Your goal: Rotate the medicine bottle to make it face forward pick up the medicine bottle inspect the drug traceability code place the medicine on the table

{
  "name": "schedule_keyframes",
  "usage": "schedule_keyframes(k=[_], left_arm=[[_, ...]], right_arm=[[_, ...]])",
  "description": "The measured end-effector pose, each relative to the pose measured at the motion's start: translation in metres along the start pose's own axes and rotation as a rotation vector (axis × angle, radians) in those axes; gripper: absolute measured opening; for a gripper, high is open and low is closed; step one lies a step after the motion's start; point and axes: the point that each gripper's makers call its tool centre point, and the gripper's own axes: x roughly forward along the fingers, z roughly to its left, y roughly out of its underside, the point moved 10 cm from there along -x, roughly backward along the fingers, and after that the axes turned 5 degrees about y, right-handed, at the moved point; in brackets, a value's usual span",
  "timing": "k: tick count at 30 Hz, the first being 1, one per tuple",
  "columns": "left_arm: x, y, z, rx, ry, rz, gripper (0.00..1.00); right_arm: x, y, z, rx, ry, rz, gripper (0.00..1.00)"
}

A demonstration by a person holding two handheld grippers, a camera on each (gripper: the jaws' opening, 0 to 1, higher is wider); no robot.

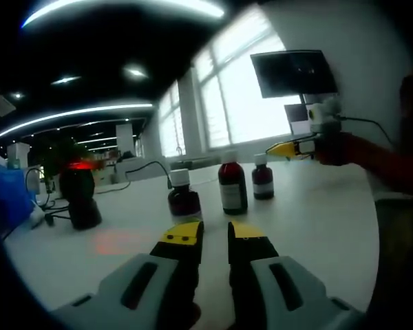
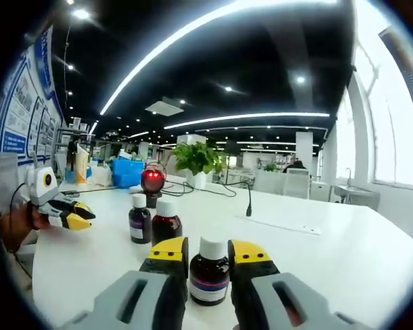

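Note:
Three dark medicine bottles with white caps stand on the white table (image 1: 316, 220): one on the left (image 1: 184, 194), one in the middle (image 1: 233, 183), one on the right (image 1: 263, 177). My left gripper (image 1: 215, 237) hangs low in front of them, open by a narrow gap and holding nothing. In the left gripper view my right gripper (image 1: 289, 148), held by a hand with a red sleeve, hovers just behind the right bottle's cap. In the right gripper view that bottle (image 2: 208, 271) shows between the jaws of my open right gripper (image 2: 208, 256). Two other bottles (image 2: 140, 218) (image 2: 166, 220) stand beyond it.
A black scanner with a red light (image 1: 79, 192) (image 2: 153, 180) stands on the table with cables near it. My left gripper (image 2: 65, 213) shows at the left of the right gripper view. A potted plant (image 2: 196, 159) and blue bins (image 2: 127, 172) sit further back.

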Motion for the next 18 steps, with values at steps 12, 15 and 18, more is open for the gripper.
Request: schedule_keyframes(k=[12, 15, 18], left_arm=[[0.000, 0.000, 0.000, 0.004, 0.006, -0.002, 0.08], [0.001, 0.000, 0.000, 0.009, 0.008, 0.000, 0.08], [0.000, 0.000, -0.001, 0.008, 0.009, -0.001, 0.08]], right_arm=[[0.019, 0.001, -0.006, 0.000, -0.021, 0.024, 0.21], [0.023, 0.002, -0.006, 0.001, -0.023, 0.032, 0.21], [0.024, 0.003, -0.007, 0.006, -0.024, 0.035, 0.20]])
